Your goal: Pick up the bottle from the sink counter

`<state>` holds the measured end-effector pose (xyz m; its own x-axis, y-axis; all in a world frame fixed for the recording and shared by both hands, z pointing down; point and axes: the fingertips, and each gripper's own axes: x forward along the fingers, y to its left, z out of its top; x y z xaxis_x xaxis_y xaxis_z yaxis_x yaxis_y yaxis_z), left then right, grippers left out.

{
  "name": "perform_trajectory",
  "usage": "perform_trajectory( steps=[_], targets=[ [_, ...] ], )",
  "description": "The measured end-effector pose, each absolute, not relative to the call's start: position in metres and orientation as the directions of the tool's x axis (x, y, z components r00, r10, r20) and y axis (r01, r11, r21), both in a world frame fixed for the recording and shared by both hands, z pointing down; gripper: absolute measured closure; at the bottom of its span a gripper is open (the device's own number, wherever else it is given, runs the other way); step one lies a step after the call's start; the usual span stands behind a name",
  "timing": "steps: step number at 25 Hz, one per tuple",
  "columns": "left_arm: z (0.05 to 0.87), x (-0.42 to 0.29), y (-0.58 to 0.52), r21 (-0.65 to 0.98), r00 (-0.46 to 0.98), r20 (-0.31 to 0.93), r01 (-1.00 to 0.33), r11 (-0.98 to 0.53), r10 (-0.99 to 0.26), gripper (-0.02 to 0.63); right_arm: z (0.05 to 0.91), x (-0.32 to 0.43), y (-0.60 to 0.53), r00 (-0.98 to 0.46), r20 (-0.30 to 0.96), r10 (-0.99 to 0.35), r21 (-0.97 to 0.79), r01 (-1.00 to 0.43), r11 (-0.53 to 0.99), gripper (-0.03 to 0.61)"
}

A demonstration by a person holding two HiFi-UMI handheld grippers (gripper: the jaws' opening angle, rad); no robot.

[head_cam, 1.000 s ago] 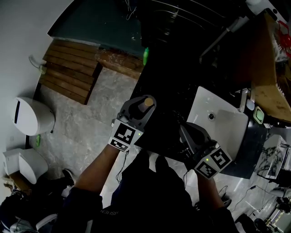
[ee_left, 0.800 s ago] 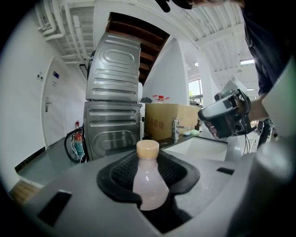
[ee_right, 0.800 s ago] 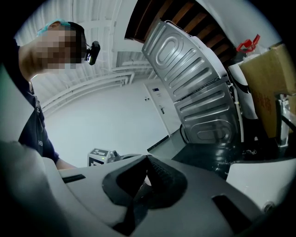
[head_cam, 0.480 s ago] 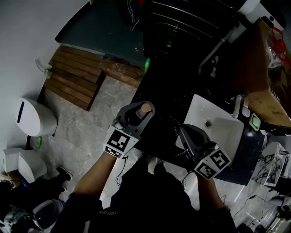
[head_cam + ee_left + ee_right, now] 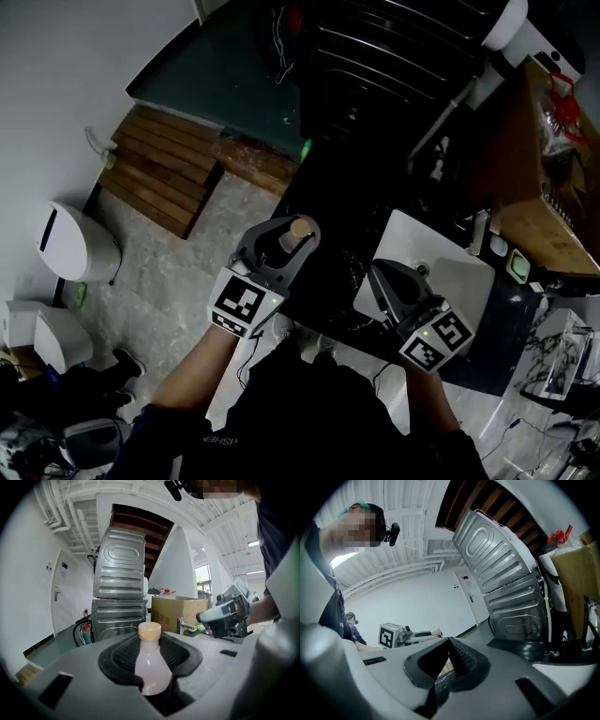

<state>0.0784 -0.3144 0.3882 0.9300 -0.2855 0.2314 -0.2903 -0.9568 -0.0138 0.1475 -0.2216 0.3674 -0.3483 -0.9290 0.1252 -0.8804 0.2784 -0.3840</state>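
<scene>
- Two hand-held grippers show: the left hand-held gripper (image 5: 294,234) sits left of the white sink (image 5: 464,281), above the near edge of the dark table (image 5: 328,211).
- Its jaws are closed around a small bottle (image 5: 151,665), with the pads pressing on the pale, cloudy body below the tan cap.
- Held this way, the bottle stands upright, left of the sink, and its base is hidden by the jaws.
- At the sink's near left corner is the right hand-held gripper (image 5: 380,274), its jaws drawn narrow with nothing between them.
- On the sink's far rim stands a tap (image 5: 480,232).
- Beyond the sink is a cardboard box (image 5: 180,613).
- Far to the sink's left, wooden boards (image 5: 159,173) lie on the floor.
</scene>
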Motion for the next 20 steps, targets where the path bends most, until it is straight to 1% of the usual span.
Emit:
perform_trajectory(
  steps=[11, 20],
  targets=[
    [0.360, 0.088, -0.288, -0.022, 0.936, 0.207, -0.287, -0.958, -0.285, 0.476, 0.341, 0.157, -0.207, -0.360, 0.072, -0.930, -0.371, -0.875, 0.310, 0.555],
    [0.356, 0.089, -0.275, -0.018, 0.938, 0.202, -0.284, -0.959, -0.281, 0.476, 0.330, 0.158, -0.198, -0.359, 0.049, -0.932, -0.376, -0.871, 0.316, 0.555]
  ],
)
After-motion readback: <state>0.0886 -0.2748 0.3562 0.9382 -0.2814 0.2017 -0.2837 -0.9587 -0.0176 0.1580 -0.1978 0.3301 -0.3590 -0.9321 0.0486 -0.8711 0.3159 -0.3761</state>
